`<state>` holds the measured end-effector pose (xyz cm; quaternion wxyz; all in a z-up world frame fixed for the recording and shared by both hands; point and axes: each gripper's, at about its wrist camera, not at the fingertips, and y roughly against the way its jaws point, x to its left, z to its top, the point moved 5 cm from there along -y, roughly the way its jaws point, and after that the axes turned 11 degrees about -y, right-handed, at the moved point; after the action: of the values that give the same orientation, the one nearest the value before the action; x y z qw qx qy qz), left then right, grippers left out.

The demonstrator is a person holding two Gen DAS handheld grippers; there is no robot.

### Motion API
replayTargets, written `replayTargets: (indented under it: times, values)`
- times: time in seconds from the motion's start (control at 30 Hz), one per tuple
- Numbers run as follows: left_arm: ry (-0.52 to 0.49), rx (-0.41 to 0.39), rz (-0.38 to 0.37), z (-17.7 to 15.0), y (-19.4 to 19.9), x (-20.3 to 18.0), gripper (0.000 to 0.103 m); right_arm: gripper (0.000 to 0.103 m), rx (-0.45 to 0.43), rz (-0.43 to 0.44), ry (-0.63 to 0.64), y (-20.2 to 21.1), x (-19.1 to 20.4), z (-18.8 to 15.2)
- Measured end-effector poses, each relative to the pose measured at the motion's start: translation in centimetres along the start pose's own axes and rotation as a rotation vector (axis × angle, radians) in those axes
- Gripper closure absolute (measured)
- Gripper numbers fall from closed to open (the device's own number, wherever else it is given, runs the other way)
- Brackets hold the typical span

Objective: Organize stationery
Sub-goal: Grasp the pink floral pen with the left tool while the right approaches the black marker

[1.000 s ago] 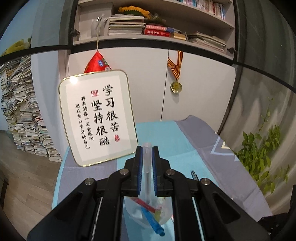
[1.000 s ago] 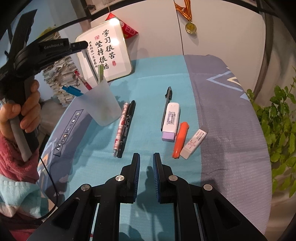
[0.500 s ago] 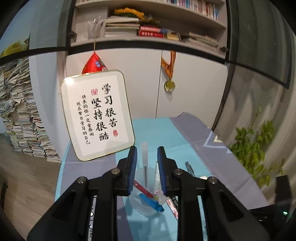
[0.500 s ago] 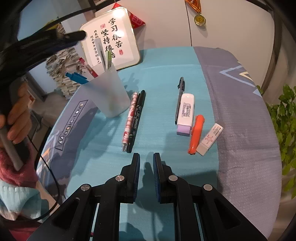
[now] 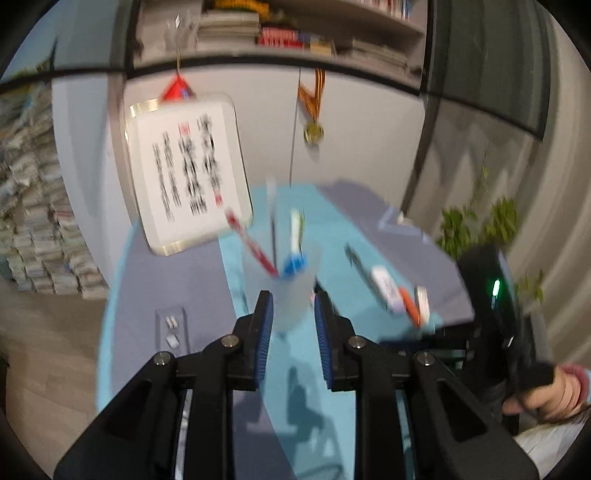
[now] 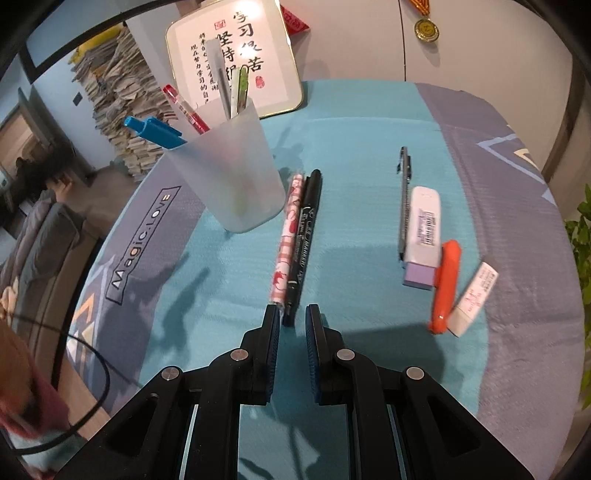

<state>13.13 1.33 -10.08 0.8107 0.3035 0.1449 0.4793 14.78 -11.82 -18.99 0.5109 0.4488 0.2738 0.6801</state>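
A frosted plastic cup (image 6: 236,177) stands on the teal cloth and holds several pens, among them a blue pen (image 6: 155,130) and a red one (image 6: 186,109). Beside it lie a pink patterned pen (image 6: 287,236) and a black marker (image 6: 303,236). To the right lie a dark pen (image 6: 403,195), a white and purple eraser (image 6: 423,236), an orange marker (image 6: 446,284) and a small white eraser (image 6: 474,298). My right gripper (image 6: 292,314) is open and empty, just short of the black marker's near end. My left gripper (image 5: 292,306) is open and empty, just behind the cup (image 5: 286,273); that view is blurred.
A framed calligraphy sign (image 6: 236,55) leans against the white cabinet behind the cup. A medal (image 6: 426,27) hangs on the cabinet. Stacks of paper (image 6: 118,96) stand on the floor at left. A plant (image 5: 476,225) is off the table's right edge. A black cable (image 6: 92,365) trails at left.
My left gripper has opened, let the clear pen drop into the cup, and pulled back and down. My right gripper has moved forward towards the pink pen and black marker.
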Motion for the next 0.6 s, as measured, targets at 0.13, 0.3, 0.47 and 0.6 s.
replayTargets:
  times: [0.13,0.3,0.47,0.6]
  values:
    - [0.022,0.097,-0.053,-2.0,-2.9,-0.9,0.082,0.090,0.020,-0.036,0.014,-1.1,0.2,0.0]
    - [-0.019,0.133,-0.081,-2.2,-4.6,-2.6,0.082,0.090,-0.011,-0.128,-0.002,-1.2,-1.1,0.3]
    - [-0.014,0.184,-0.134,-2.3,-6.9,-3.7,0.082,0.090,-0.018,-0.138,-0.024,-1.0,-1.9,0.4]
    - [-0.013,0.254,-0.121,-2.8,-9.5,-4.5,0.082,0.090,-0.025,-0.167,0.026,-1.0,-1.3,0.3]
